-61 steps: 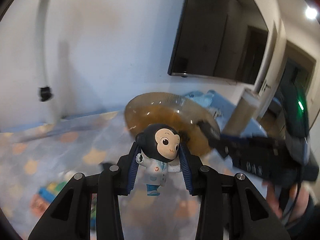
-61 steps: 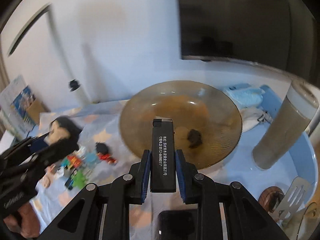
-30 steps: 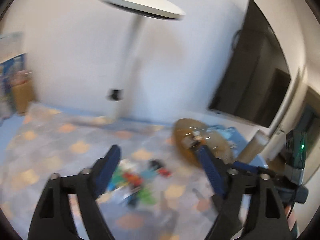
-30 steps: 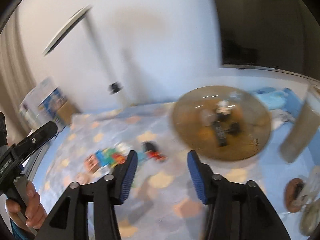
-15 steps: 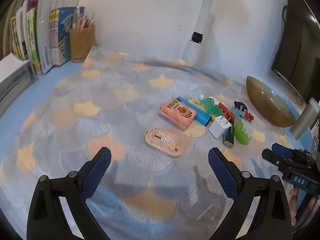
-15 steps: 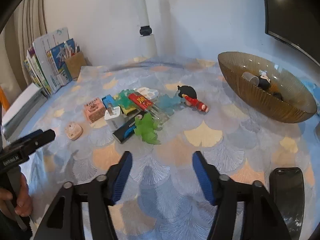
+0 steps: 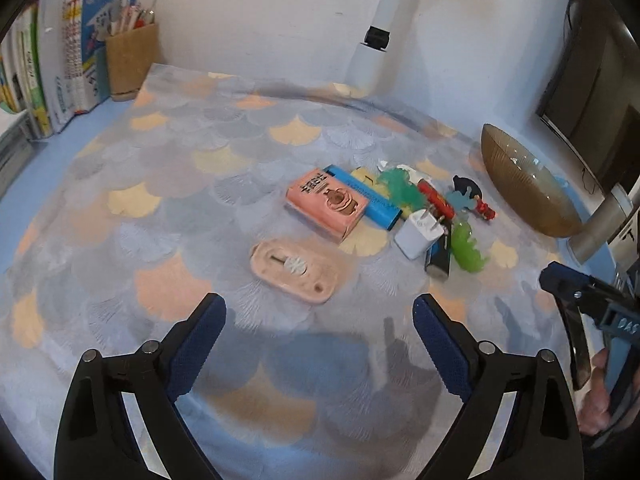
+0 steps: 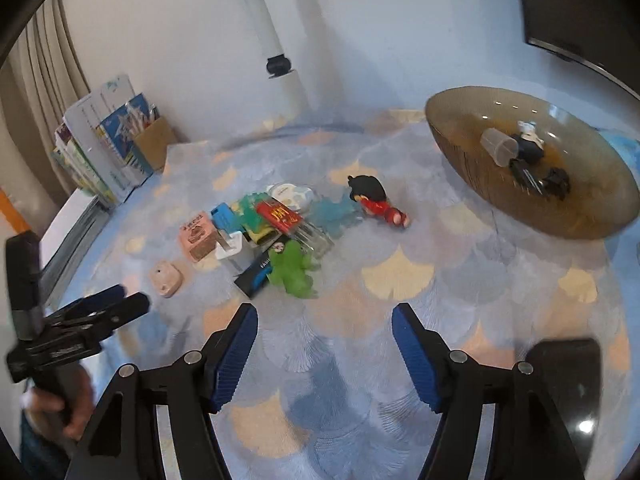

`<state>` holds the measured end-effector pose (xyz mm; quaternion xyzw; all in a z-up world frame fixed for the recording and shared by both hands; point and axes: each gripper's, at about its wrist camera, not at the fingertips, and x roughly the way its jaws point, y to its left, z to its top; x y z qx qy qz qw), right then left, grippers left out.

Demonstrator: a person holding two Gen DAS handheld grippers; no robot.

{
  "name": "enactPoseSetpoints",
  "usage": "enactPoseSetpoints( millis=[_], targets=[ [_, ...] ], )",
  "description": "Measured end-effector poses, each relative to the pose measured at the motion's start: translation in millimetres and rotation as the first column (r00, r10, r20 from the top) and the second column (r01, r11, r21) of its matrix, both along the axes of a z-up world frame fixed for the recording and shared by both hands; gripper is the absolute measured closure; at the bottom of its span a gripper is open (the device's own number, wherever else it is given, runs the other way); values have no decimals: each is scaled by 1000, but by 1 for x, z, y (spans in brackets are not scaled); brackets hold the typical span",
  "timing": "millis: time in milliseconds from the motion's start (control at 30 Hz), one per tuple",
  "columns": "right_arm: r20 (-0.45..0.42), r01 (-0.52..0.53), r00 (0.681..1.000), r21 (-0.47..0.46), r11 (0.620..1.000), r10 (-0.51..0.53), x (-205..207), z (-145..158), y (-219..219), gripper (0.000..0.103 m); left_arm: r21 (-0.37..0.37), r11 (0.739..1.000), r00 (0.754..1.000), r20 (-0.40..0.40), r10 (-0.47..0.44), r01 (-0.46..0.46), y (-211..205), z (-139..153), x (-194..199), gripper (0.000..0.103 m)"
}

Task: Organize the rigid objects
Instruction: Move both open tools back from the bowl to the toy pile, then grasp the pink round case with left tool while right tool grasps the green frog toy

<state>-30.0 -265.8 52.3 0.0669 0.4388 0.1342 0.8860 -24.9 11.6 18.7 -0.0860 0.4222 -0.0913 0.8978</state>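
- Toy pile [image 8: 280, 232] lies mid-counter, 12 o'clock of both grippers.
- Brown bowl [image 8: 480, 168] at 2 o'clock holds small items.
- Left gripper [image 7: 320, 332]: jaws wide, closing slightly, empty.
- Right gripper [image 8: 325, 340]: jaws opening, empty.
- Pink case [image 7: 294, 266] nearest left gripper, unobstructed.

I see a tablecloth [image 7: 168, 184] patterned in grey, blue, cream and peach fan-shaped scales. On it lie a pale pink oval case [image 7: 295, 271], a salmon-pink box [image 7: 327, 202] with brown print, a bright blue bar [image 7: 370, 199], a white charger [image 7: 418, 233] and a lime-green toy [image 8: 294, 270]. The ribbed bowl [image 8: 476, 162] is translucent amber-brown, and my gripper pads [image 8: 234, 360] are dark blue on black arms.
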Motion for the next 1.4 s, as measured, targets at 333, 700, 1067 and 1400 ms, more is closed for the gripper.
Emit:
enactPoseSetpoints(
  millis=[333, 700, 1067, 1400],
  targets=[
    [-70, -107, 992, -93, 990, 101, 44, -25, 55, 44, 86, 996, 1000, -20, -9, 11, -21, -17, 21, 29],
    [-39, -109, 993, -26, 994, 108, 56, -38, 58, 69, -11, 999, 999, 0, -32, 32, -10, -14, 24, 80],
    [-1, -213, 977, -20, 977, 213, -9, -17, 50, 69, 15, 985, 985, 0, -173, 173, -27, -9, -8, 81],
    [-67, -251, 967, -68, 966, 247, -18, -37, 53, 57, 26, 982, 982, -31, -188, 189, -42, -15, -13, 33]
  ],
)
